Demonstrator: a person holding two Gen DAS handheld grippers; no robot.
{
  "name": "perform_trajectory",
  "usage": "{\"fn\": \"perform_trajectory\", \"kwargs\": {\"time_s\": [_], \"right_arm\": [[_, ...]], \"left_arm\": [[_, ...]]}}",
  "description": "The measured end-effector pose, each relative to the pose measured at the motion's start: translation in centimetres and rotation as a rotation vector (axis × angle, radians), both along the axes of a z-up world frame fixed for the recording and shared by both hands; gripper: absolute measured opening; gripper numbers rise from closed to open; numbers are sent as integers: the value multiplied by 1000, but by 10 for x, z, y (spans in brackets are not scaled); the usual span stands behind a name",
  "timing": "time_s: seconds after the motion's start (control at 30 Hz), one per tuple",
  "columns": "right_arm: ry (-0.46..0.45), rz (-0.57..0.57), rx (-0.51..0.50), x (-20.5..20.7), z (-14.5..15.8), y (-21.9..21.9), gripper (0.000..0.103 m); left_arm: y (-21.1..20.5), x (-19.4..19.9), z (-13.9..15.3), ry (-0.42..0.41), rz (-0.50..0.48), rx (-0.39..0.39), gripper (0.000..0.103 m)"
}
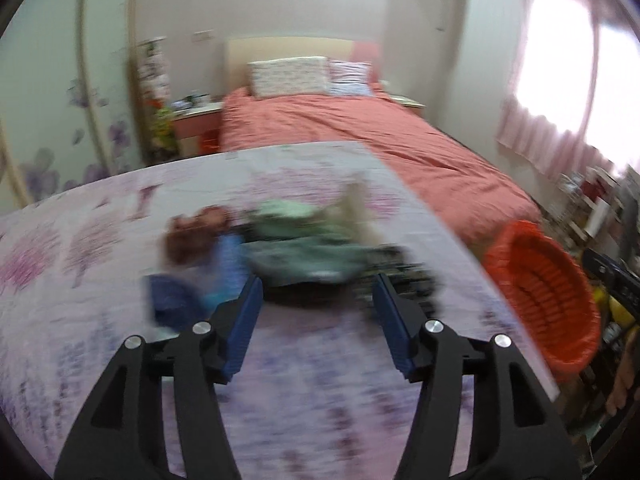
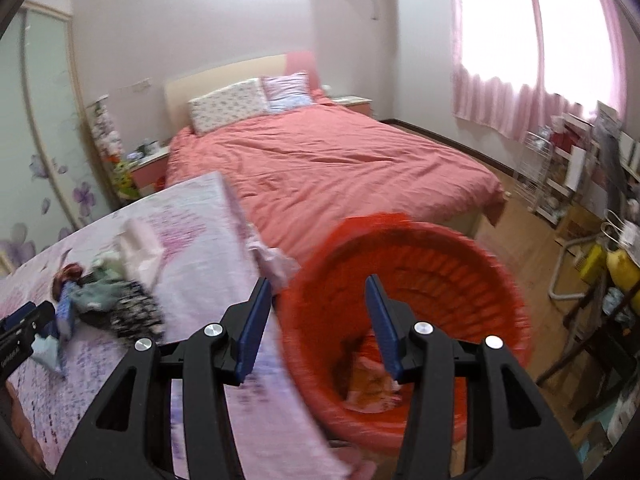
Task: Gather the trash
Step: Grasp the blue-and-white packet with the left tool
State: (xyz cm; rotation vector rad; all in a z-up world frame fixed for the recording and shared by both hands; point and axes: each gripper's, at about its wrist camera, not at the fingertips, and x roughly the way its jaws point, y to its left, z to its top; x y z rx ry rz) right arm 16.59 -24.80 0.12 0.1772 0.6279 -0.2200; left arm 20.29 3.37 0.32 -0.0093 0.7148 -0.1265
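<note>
The left gripper (image 1: 318,284) is open, with nothing between its blue pads (image 1: 246,328). It points down at a table with a purple flower cloth (image 1: 80,264). Just past its tips lies a blurry pile of trash (image 1: 296,248): green, blue, reddish and dark bits all bunched together. The pile is near the tips, but I cannot tell if they touch it. The red basket (image 1: 540,288) sits off to the right, past the table edge. The right gripper (image 2: 318,292) is open too and holds nothing. It hangs over the near rim of the red basket (image 2: 500,276), and some orange and pink trash (image 2: 370,384) already lies at the bottom. From this side the pile (image 2: 100,296) is far to the left on the table. Behind it all stands a bed with a pink cover (image 2: 320,168).
</note>
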Motion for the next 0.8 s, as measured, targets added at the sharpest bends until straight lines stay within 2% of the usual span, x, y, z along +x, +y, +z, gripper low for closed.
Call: {"fn": "perform_trajectory", "kwargs": {"time_s": [0.13,0.3,0.5,0.67,0.8], "right_arm": [[7,72,-5,9,-5,30,50],[21,142,0,18,-10,58,50],[22,193,-13,22,-12,88,50],[35,214,-24,28,-18,103,50],[49,227,-19,33,-25,111,50]], "left_arm": [[52,0,-10,25,103,-12,58],[86,2,-23,60,170,-48,58],[95,13,-43,125,191,-88,58],[95,21,-55,148,183,-135,59],[95,28,-65,176,184,-149,55]]}}
